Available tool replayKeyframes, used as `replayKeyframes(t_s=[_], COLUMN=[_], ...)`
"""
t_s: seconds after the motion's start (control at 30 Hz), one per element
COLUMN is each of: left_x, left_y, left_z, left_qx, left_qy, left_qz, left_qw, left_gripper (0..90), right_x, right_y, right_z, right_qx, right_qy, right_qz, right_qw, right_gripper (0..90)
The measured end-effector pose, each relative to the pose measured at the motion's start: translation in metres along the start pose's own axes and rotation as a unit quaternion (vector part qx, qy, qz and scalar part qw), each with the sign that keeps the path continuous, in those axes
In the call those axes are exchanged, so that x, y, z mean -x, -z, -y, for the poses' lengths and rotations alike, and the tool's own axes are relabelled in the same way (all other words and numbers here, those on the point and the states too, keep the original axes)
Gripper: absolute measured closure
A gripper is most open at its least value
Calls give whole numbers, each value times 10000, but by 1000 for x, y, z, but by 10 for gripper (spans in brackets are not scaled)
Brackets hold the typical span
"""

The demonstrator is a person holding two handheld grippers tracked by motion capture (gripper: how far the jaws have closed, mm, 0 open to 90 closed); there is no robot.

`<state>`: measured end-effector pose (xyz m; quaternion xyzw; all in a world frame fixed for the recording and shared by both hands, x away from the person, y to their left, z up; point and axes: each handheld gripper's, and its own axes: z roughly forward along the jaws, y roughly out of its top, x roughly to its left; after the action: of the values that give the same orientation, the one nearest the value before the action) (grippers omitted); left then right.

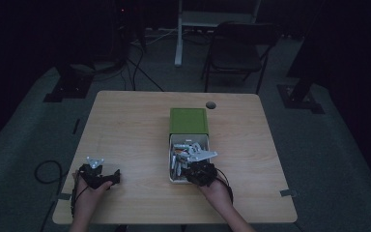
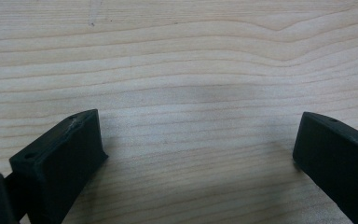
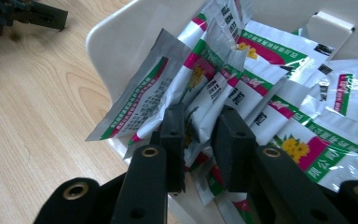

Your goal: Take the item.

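- The right gripper (image 3: 198,140) had gone down into the white box (image 3: 121,51), which sat open on the table (image 1: 130,130) with its green lid (image 1: 188,121) lying just beyond it at twelve o'clock; with the lid off and parked there, the hand had a free way in from the near side.
- Its jaws stood narrow, pinched on a foil sachet (image 3: 200,93) from the loose heap, so the grip looked like a pick of a single packet rather than a scoop.
- In the right gripper view that sachet rose from between the pads toward twelve o'clock, its crimped top edge standing above the others; more sachets (image 3: 317,140) fanned out at two and three o'clock, overlapping one another.
- The packets leaned against the box's curved wall at ten o'clock, which probably kept them standing on edge and easy to nip.
- A neighbouring packet lay touching the gripped one, so two might have come up together.
- The left gripper (image 1: 96,175) rested near the table's front-left corner, at nine o'clock from the box and well apart from it, seemingly parked out of the way.
- In the left gripper view its jaws stood wide apart over bare wood, holding nothing.
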<state>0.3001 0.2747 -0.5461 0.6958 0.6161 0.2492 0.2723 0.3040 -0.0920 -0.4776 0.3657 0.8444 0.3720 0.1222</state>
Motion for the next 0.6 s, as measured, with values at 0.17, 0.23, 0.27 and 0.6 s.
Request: replayKeyframes(t_s=[0.17,0.23,0.27,0.6], left_x=[0,0,0,0], left_y=[0,0,0,0], left_z=[0,0,0,0], left_qx=[3,2,1,4], left_qy=[-1,-1,-1,-1], left_qz=[1,3,1,1], left_qw=[10000,10000,10000,10000], left_gripper=[19,19,19,19], right_x=[-3,-4,-5,-11], right_y=[-7,-10,-10,-15], right_z=[-1,0,0,0], right_qx=[-130,-164,-177,-163], right_qy=[-57,-65,-73,-37], right_qz=[-125,-118,-116,58], right_qw=[9998,9998,9997,9998], right_gripper=[719,719,719,810])
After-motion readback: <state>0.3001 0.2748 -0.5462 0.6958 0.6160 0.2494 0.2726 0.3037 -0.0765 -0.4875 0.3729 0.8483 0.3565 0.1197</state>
